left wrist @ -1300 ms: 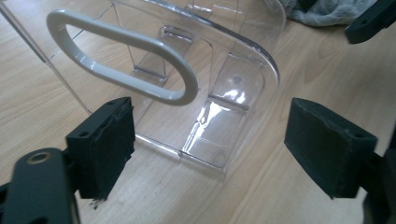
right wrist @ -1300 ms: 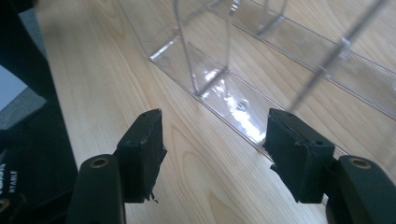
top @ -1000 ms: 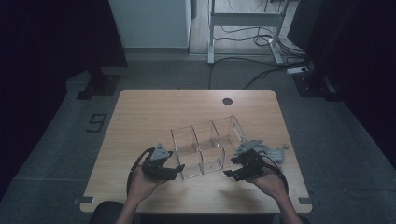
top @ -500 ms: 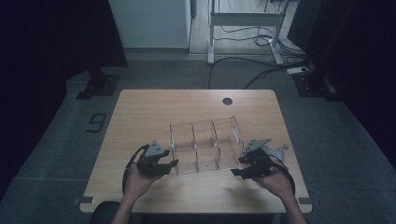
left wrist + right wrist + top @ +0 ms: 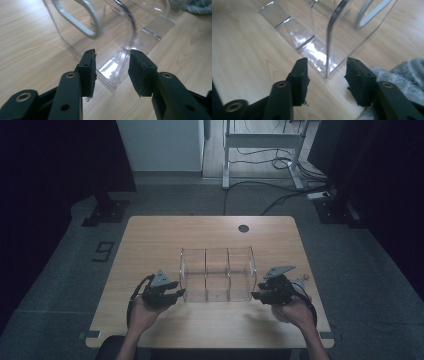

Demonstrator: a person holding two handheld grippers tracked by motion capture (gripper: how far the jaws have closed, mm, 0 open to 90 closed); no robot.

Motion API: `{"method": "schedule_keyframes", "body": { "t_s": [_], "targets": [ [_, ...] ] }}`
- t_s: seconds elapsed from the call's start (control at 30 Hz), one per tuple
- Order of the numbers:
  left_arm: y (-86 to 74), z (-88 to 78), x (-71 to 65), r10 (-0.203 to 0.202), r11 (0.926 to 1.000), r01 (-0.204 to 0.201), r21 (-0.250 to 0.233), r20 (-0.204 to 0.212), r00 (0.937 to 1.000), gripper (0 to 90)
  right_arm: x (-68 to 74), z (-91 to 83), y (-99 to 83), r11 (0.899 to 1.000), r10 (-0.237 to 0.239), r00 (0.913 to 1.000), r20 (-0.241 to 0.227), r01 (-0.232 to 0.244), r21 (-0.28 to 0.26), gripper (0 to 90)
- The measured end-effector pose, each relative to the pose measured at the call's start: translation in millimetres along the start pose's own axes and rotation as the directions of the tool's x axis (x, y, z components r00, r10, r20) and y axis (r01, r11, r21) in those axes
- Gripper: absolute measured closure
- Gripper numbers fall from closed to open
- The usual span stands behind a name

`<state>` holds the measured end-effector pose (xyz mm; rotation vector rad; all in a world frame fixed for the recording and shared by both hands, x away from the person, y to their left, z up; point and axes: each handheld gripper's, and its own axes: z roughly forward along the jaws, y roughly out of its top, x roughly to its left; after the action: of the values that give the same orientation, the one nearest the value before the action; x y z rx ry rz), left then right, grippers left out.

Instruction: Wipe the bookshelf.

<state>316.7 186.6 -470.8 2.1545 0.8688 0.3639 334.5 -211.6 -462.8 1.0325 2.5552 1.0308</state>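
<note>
currently both jaws are closing, gaping at a clear acrylic organizer [image 5: 217, 274] on the bench [image 5: 150, 240]: left gripper [image 5: 112, 67], right gripper [image 5: 327, 71]; the organizer's top is running out of frame.

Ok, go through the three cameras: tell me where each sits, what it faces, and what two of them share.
High view: above the person's side, looking forward and down on the table; forearms, left gripper, right gripper.
Left gripper view: rides that gripper, facing the clear organizer; jaws apart.
Right gripper view: rides that gripper, facing the organizer's other end; jaws apart.
Shared: all show the clear organizer on wood.
</note>
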Motion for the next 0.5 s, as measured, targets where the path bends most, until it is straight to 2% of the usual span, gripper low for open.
{"method": "schedule_keyframes", "body": {
  "t_s": [0.1, 0.17, 0.23, 0.37, 0.5],
  "targets": [
    [-1.3, 1.1, -1.1, 0.015, 0.9995, -0.015, 0.026, -0.013, 0.9998, 64.5, -1.0, 1.3, 3.0, 1.0, 0.01, 0.9997, 0.021, -0.01, -0.017, 59.6],
    [-2.2, 3.0, 0.6, 0.007, 0.9994, -0.007, 0.033, -0.015, 0.9999, 69.2, -1.8, 1.9, 4.9, 0.999, 0.02, 0.9991, 0.038, -0.019, -0.03, 64.7],
    [-2.2, 4.1, 3.3, -0.002, 0.9995, 0.001, 0.03, 0.009, 1.0, 71.9, -3.5, 3.0, 7.2, 0.999, 0.029, 0.9988, 0.039, -0.028, -0.028, 66.3],
    [0.3, 6.4, 7.3, -0.006, 0.9995, 0.005, 0.032, 0.003, 1.0, 74.3, -3.7, 6.8, 10.8, 0.999, 0.025, 0.9989, 0.039, -0.024, -0.032, 71.0],
    [3.2, 9.6, 13.1, -0.009, 0.9995, 0.009, 0.031, 0.003, 1.0, 74.3, -5.9, 9.3, 14.0, 0.999, 0.021, 0.9988, 0.043, -0.02, -0.028, 71.3]
  ]
}}
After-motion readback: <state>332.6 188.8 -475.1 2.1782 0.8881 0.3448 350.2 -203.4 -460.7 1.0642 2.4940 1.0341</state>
